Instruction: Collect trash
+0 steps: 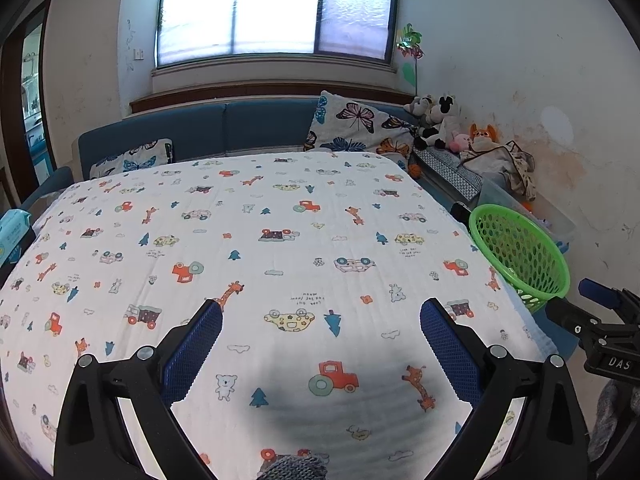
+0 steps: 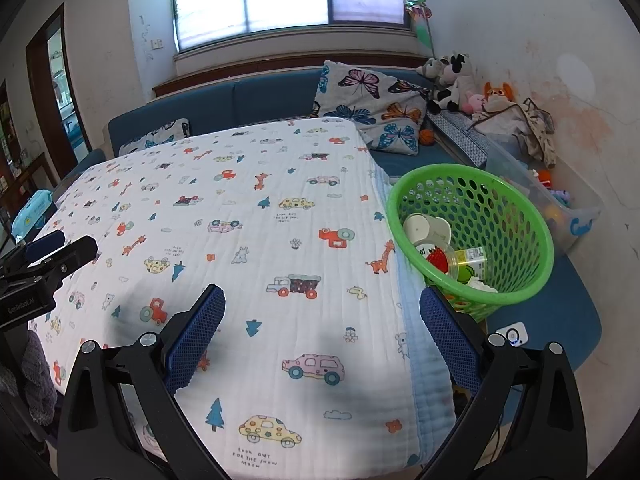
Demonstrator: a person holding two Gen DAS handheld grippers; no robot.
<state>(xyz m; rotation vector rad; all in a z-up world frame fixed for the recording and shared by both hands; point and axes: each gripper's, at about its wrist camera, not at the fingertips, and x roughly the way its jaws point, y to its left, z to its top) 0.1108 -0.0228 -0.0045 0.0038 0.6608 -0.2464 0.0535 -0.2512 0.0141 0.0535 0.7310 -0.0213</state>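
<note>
A green perforated basket [image 2: 516,208] stands just past the right edge of the bed, also seen as the green basket [image 1: 520,248] in the left wrist view. Inside it lie a white cup [image 2: 426,229], a strawberry-printed cup [image 2: 438,258] and a small yellow-green carton [image 2: 474,260]. My left gripper [image 1: 320,308] hovers open over the white cartoon-print blanket [image 1: 280,216], nothing between its blue pads. My right gripper [image 2: 322,296] is open too, over the blanket's right side [image 2: 280,220], the basket just beyond its right finger. Each gripper shows at the edge of the other's view.
A blue sofa [image 1: 224,128] with butterfly pillows [image 2: 368,100] runs along the window wall. Plush toys [image 2: 452,76], clothes and a clear storage bin [image 2: 560,200] line the right wall. A blue wipes pack [image 1: 14,232] sits at the bed's left edge.
</note>
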